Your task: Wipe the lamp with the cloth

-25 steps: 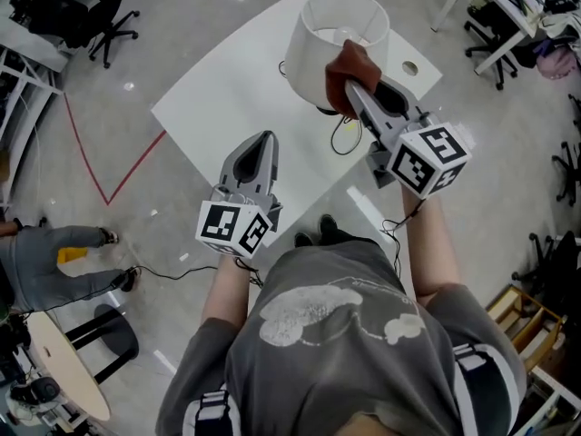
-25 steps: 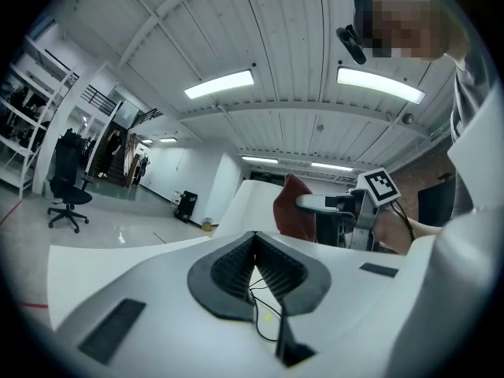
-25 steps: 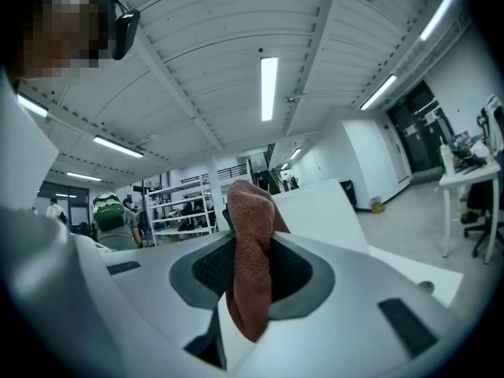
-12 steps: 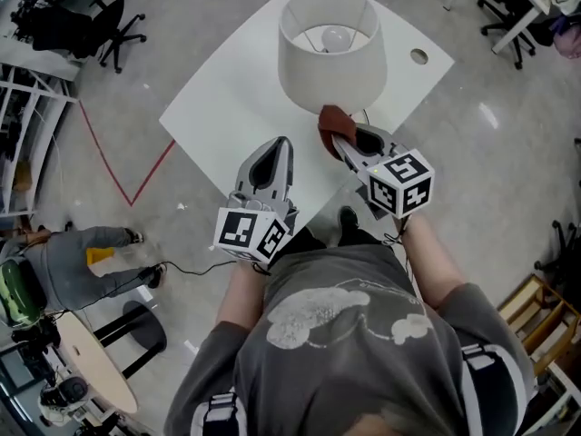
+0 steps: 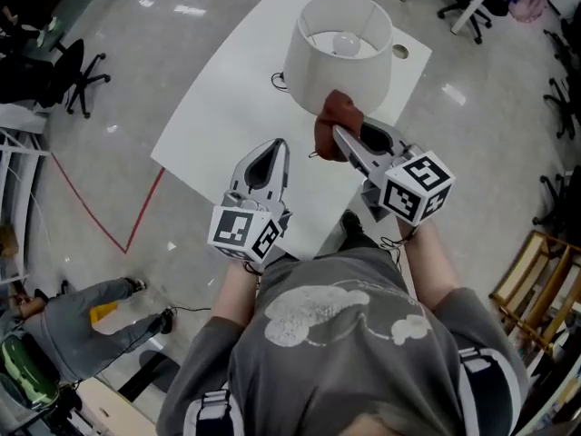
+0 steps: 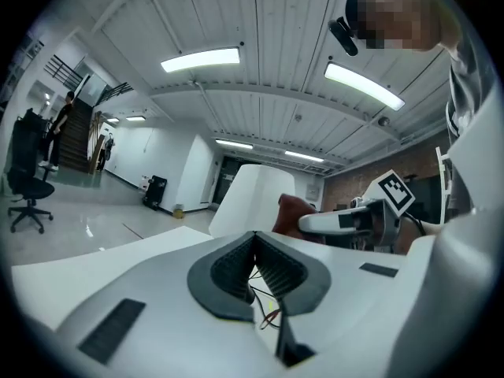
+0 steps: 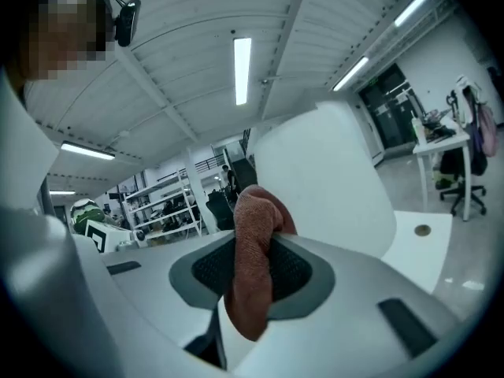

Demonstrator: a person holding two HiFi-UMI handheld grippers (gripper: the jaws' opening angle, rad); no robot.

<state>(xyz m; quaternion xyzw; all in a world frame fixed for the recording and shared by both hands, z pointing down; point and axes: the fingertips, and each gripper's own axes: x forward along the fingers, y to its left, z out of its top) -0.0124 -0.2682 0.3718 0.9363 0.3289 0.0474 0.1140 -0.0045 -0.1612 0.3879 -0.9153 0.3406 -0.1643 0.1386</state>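
At upper centre, right gripper (image 5: 337,134) clamps the cloth (image 5: 338,114) just beside the lamp (image 5: 338,57) — left gripper (image 5: 275,144), lower left, jaws together, empty.

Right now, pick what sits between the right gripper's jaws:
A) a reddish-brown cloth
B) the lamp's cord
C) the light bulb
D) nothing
A: in the right gripper view, the right gripper is clamped on the reddish-brown cloth, which bulges out past its jaws, with the white lampshade just beyond.
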